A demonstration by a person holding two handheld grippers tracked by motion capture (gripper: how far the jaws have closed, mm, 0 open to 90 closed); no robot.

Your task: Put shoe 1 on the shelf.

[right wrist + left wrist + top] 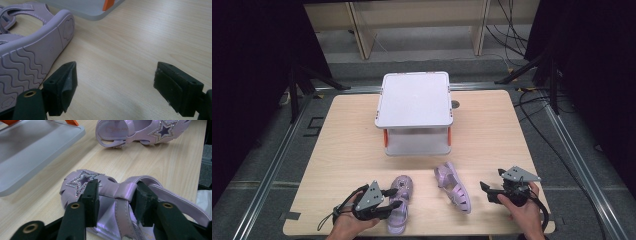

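The left tool [393,198] sits over the near-left sandal [400,202], a lilac one lying sole-down near the front edge of the surface [347,145]. In the left gripper view its two black pads straddle the strap [124,191] that crosses the sandal's middle, one pad at each side and pressing against it (the glittery star [82,181] on the toe lies just beyond them). The second sandal [453,187] lies on its side to the right, its wavy sole [27,62] facing the right tool [489,190]. That tool rests just beside it, pads spread wide with bare wood between them. A white lidded box [414,112] with orange clips stands behind both sandals, mid-surface.
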